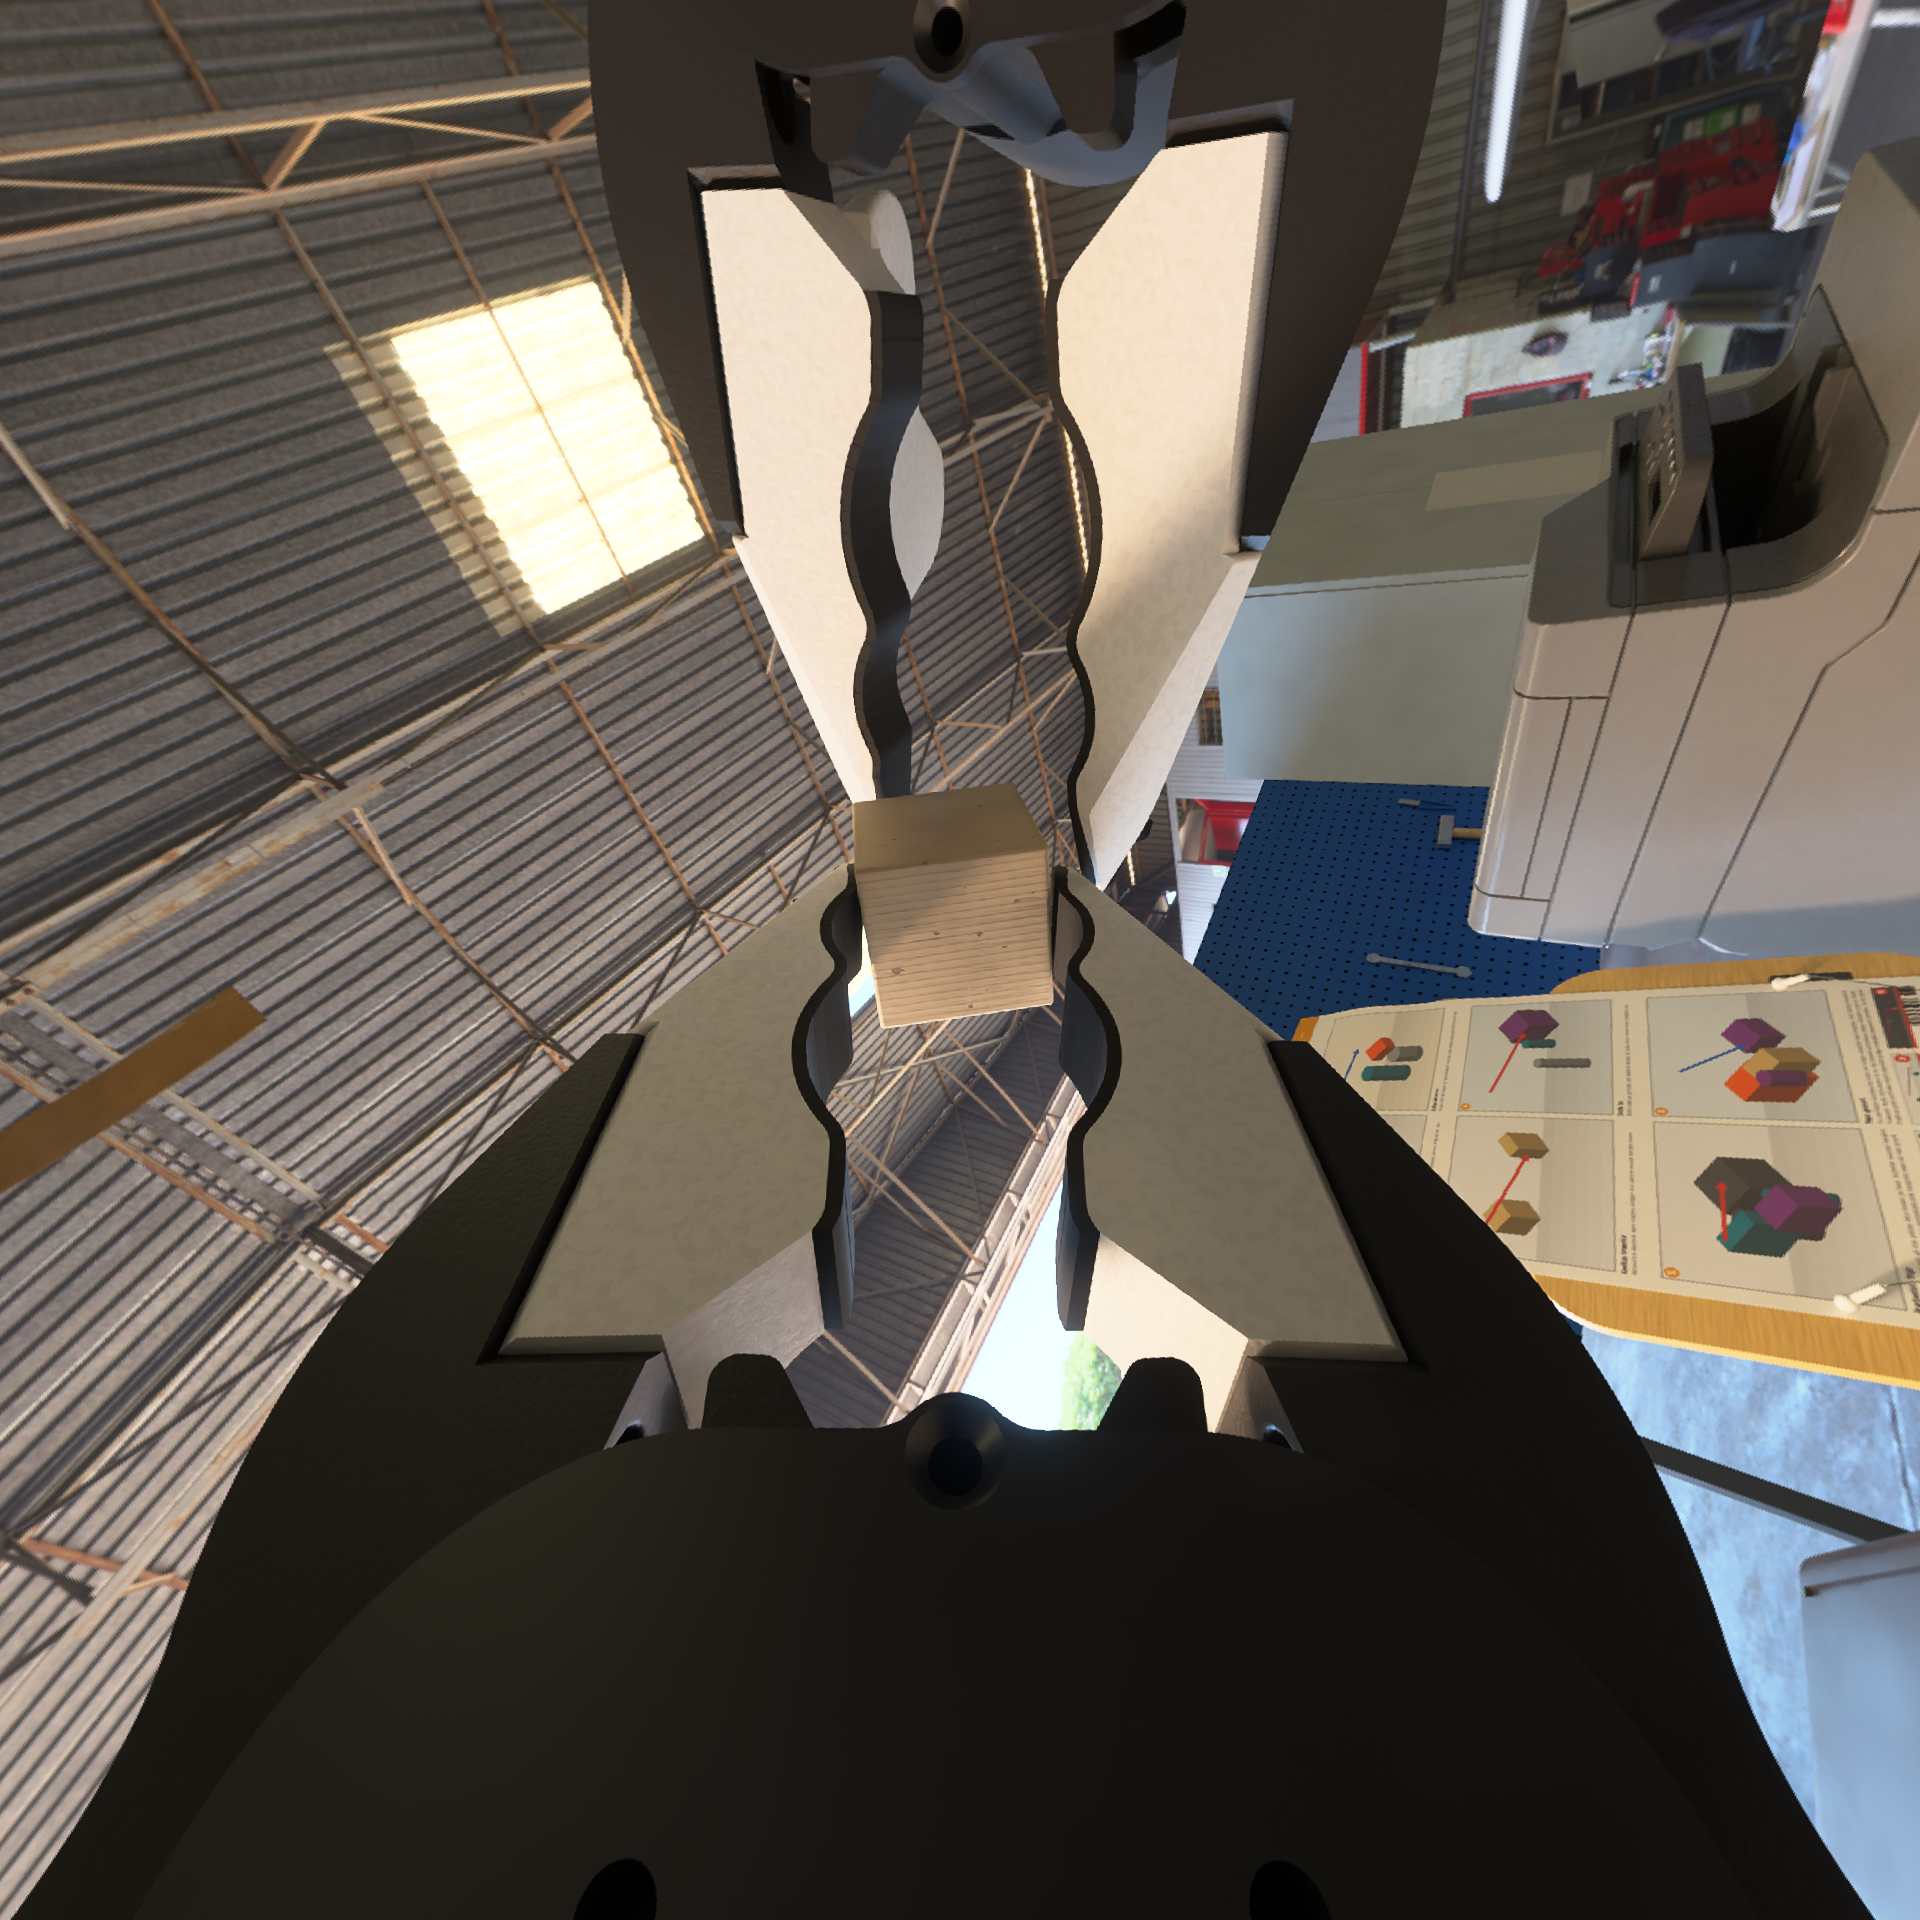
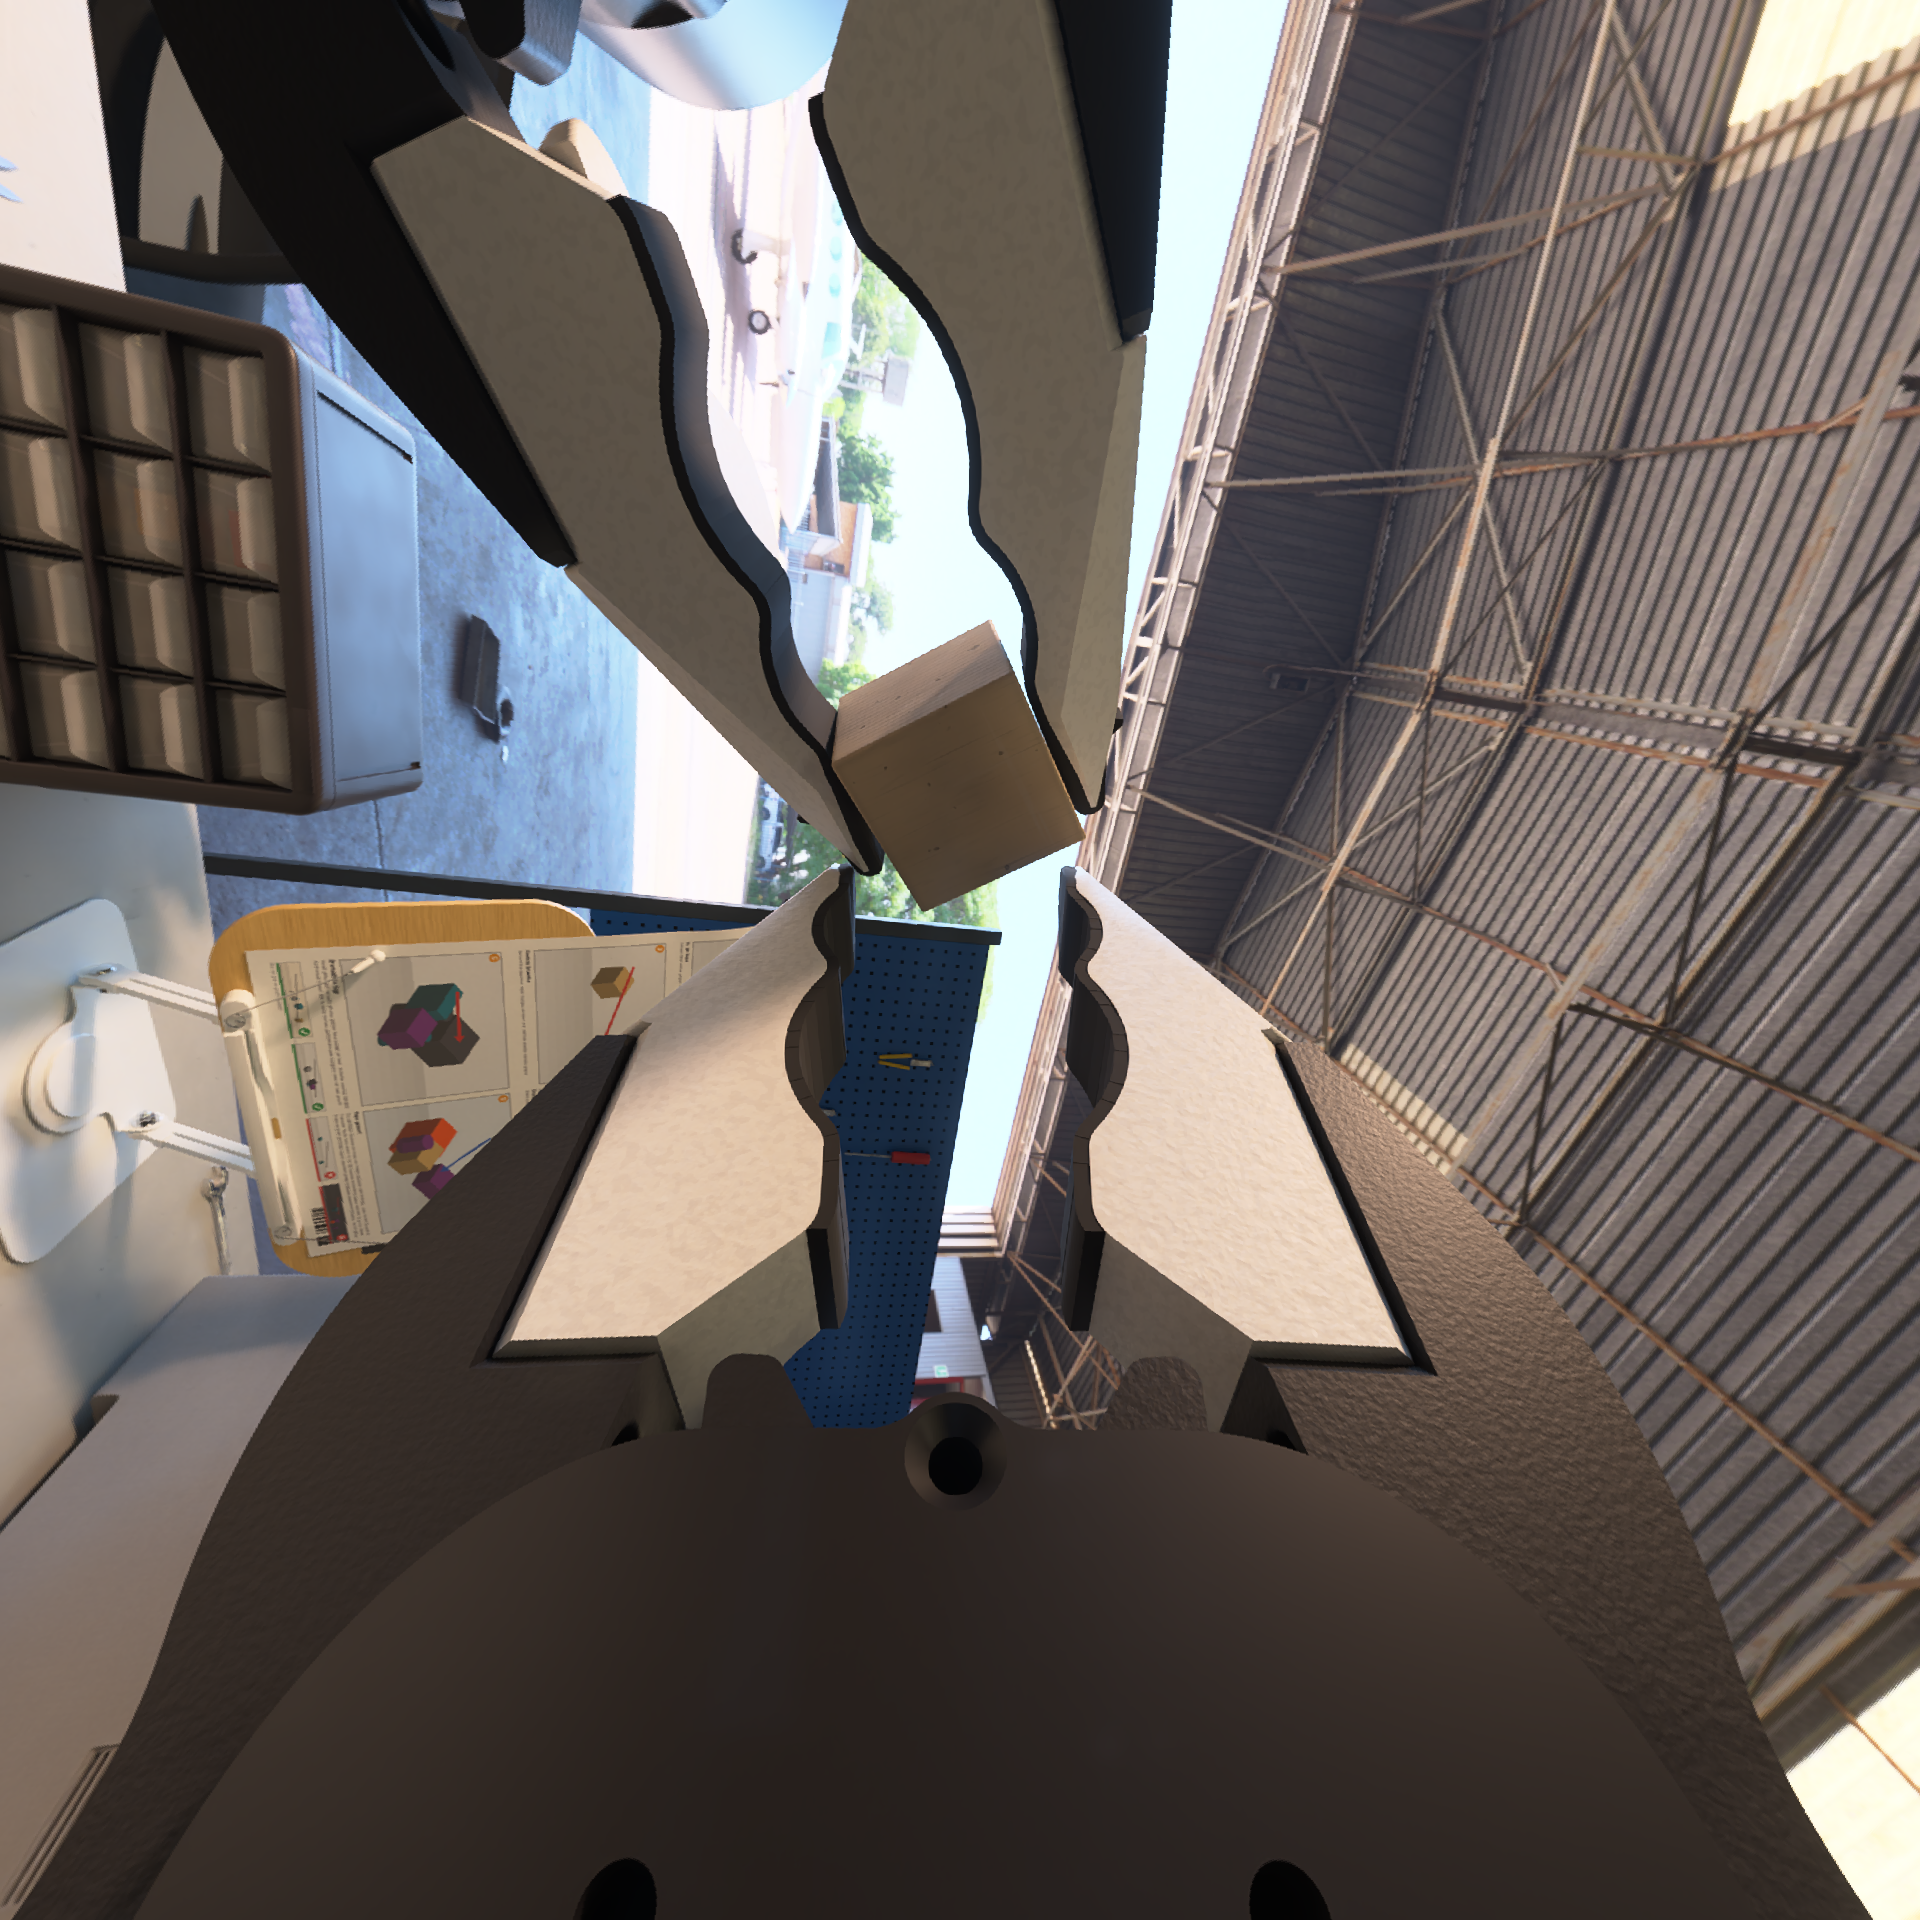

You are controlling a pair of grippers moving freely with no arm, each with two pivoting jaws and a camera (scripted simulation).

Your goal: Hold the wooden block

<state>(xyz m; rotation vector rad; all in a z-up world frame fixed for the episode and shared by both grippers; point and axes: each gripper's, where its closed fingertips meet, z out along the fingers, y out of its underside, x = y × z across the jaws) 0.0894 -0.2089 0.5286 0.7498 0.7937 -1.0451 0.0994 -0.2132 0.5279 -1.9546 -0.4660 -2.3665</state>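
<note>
The wooden block (image 1: 956, 935) is a pale cube held up in the air. My left gripper (image 1: 956, 904) is shut on it, with a fingertip pressed on each side. In the right wrist view the block (image 2: 956, 779) sits tilted between the left gripper's (image 2: 951, 800) fingers, which reach in from the top. My right gripper (image 2: 958, 883) is open just below the block, tips facing it; only the block's lowest corner dips between its fingertips. In the left wrist view the right gripper (image 1: 982, 831) comes in from the top, its tips at the block's far side.
A wooden board with a picture instruction sheet (image 1: 1662, 1143) stands to one side, also in the right wrist view (image 2: 416, 1081). There is a blue pegboard with tools (image 1: 1351, 883), a grey machine (image 1: 1662, 675) and a brown drawer cabinet (image 2: 145, 540). A corrugated roof with trusses fills the background.
</note>
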